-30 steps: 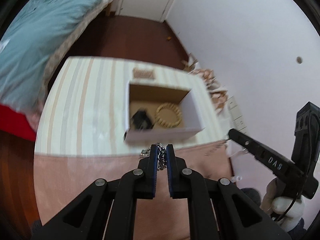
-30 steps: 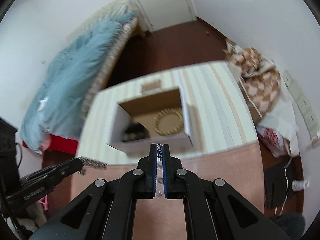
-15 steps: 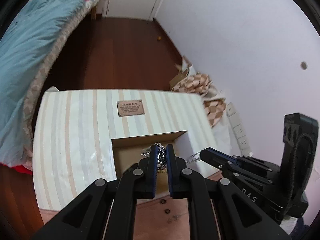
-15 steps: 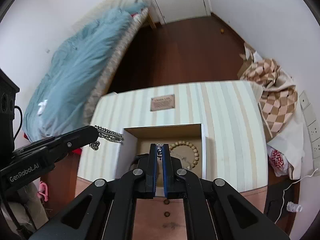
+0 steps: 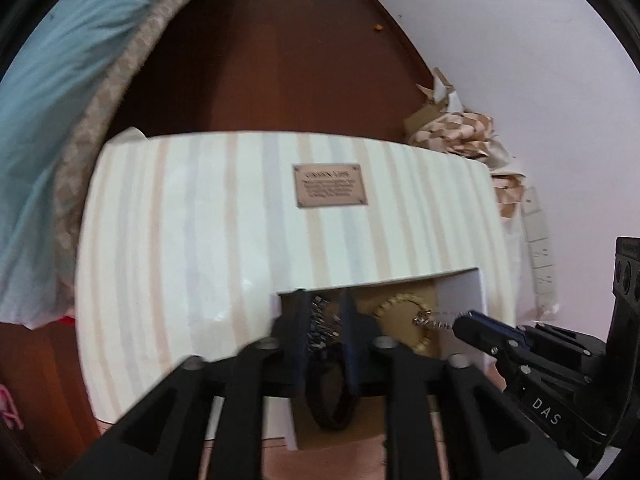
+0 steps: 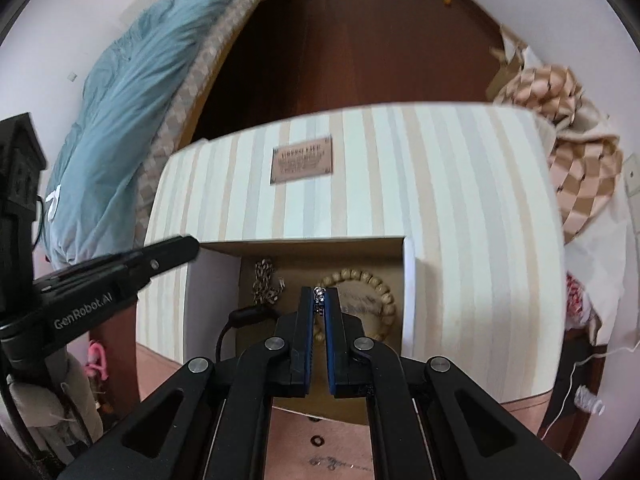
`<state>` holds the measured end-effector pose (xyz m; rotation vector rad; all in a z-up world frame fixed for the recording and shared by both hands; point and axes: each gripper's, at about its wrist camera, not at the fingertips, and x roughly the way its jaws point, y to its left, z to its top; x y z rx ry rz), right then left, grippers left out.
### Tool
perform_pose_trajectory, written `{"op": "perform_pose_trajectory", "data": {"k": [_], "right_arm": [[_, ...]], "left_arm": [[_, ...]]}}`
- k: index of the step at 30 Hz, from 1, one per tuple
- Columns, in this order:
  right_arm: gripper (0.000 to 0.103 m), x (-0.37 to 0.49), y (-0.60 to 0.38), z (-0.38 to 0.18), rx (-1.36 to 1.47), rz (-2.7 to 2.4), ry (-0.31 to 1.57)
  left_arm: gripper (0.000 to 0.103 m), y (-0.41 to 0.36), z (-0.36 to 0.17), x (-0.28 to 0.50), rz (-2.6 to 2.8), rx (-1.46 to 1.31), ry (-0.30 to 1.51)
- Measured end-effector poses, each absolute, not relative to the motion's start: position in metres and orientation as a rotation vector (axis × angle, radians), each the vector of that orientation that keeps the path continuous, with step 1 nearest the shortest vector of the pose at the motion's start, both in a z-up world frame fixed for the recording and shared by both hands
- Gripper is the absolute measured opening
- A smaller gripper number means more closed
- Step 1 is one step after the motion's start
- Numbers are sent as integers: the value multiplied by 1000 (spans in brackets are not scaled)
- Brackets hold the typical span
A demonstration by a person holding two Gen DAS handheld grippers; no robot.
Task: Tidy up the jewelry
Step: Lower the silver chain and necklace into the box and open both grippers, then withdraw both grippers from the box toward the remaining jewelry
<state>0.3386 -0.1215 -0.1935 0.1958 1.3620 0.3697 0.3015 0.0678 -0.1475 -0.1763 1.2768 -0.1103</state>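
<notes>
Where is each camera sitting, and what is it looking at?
Left wrist: it rides on the left tool and looks along its fingers down into the open box. Its own two fingers show, and the right tool is at the right.
Right wrist: it rides on the right tool and looks into the same box. Its fingers show, pinching a thin chain, and the left tool is at the left.
Shared: the box, the bead bracelet, the striped cloth and the brown label.

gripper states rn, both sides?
Left gripper: open, silver chain released, lying in the box.
Right gripper: shut on thin chain.
</notes>
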Motion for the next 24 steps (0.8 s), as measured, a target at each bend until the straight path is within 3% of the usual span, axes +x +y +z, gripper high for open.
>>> {"op": "perform_pose_trajectory", "data": {"k": [1,2,4,6,7,8,10,15,20,24], "right_arm": [[6,339,-122,-196,192,363,1378],[6,339,-122,-197,185,357,1384],[12,337,-123,-197,162,334,1383],[32,333,-125,-193,138,315,1364],[36,332,-127,-190,129,307,1356],[45,330,-127,-187,122,299,1348],[56,323,-128,-180,87,276,1319],[88,300,-130,-171,-15,197,1265],[99,279,-135,-173,-80,108,1211],[101,265,-140,-171,-112,70,1176]], "left_arm": [[59,69,-145,300,-94,-164,1262],[75,70,-141,297,-84,-161,1238],[76,73,-135,295,-64,-147,1209],[76,75,-131,291,-40,-124,1201],[80,76,-130,288,-28,-113,1193],[92,77,-130,285,-14,-99,1185],[100,78,-128,278,23,-64,1169],[101,79,-135,253,113,-9,1150],[101,74,-144,226,140,11,1144],[101,67,-151,209,137,0,1157]]}}
